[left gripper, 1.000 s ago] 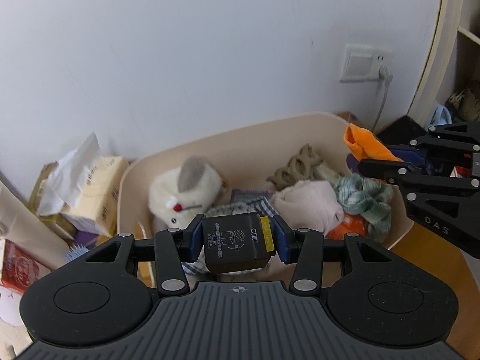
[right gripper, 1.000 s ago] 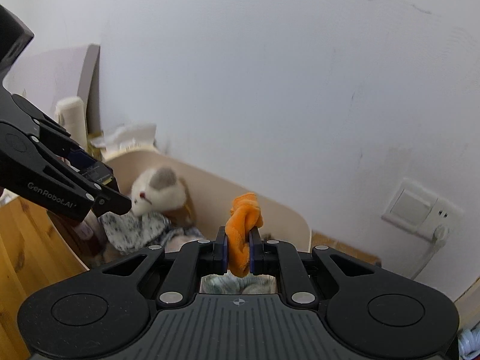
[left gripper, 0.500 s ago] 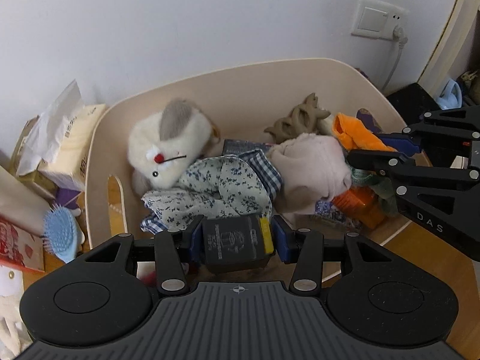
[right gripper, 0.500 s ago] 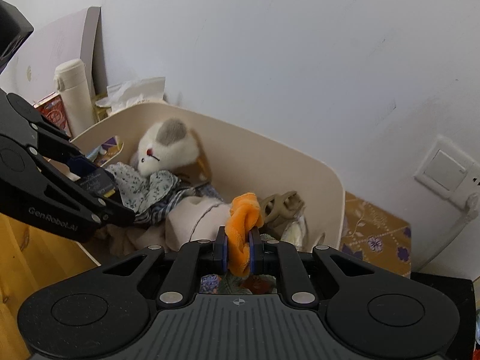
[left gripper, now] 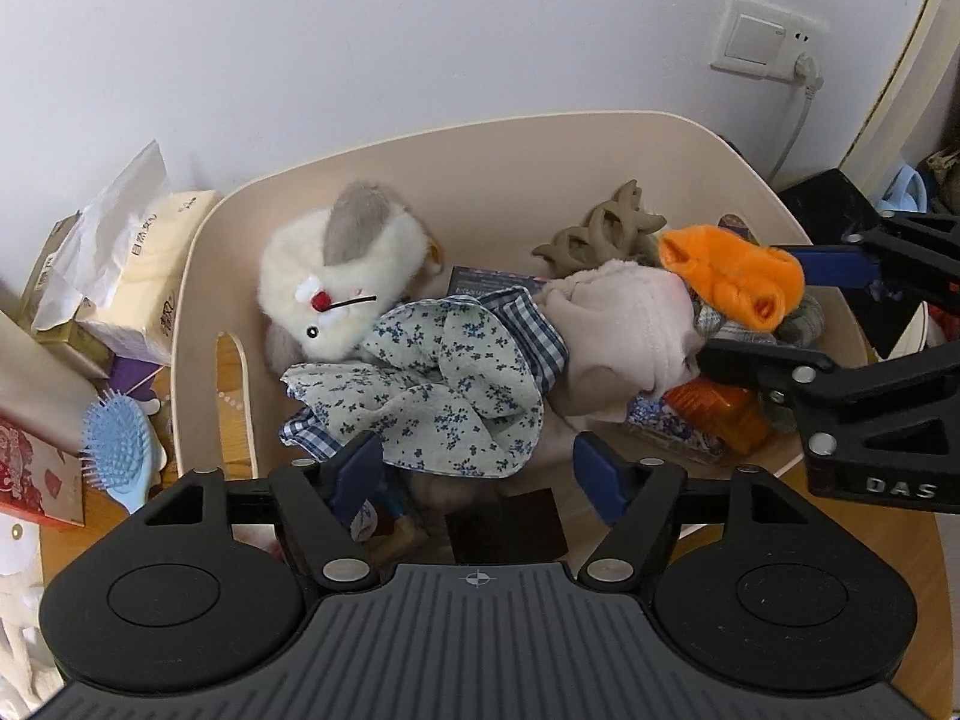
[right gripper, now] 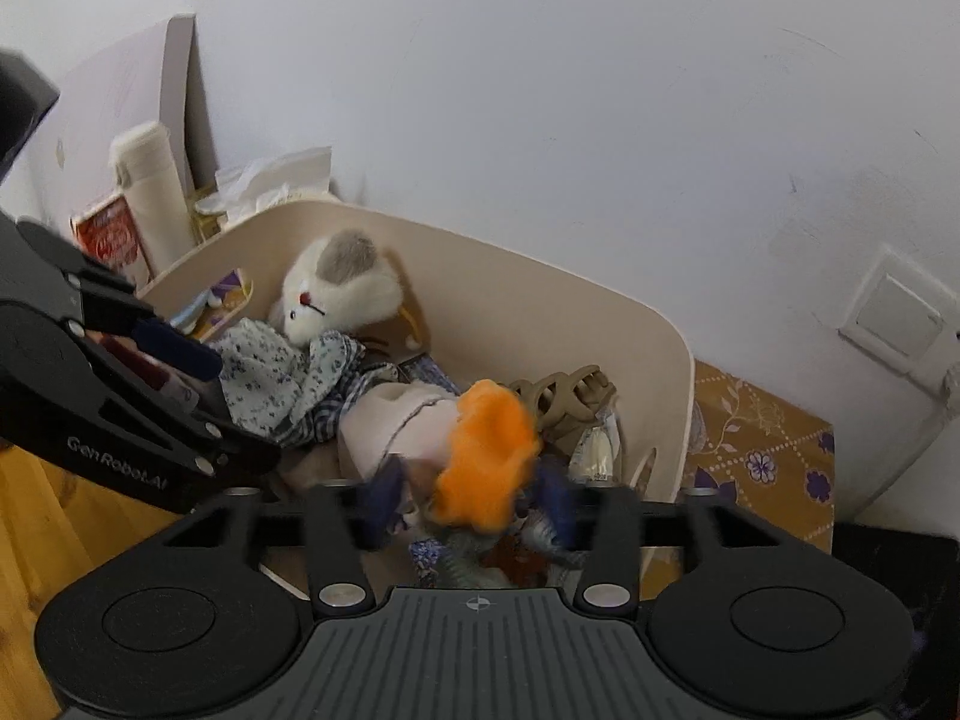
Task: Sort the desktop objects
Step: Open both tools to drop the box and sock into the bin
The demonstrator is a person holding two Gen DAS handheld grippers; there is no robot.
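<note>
- While its jaws are opening, the left tool [left gripper: 477, 471] stands wide over the beige bin [left gripper: 420, 144]; a small black box [left gripper: 507, 525] lies free below, in the bin's near part.
- Though blurred, the right tool [right gripper: 468, 501] is opening too; the orange cloth [right gripper: 486, 456] between its jaws seems loose, over the bin's pile.

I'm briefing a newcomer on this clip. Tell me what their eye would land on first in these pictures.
First, the bright orange scrunchie, between the right gripper's opening jaws above the beige bin's right side. Next, the white plush toy at the bin's back left, its head resting against a floral cloth. The left gripper is opening too, a dark box just below it.
</note>
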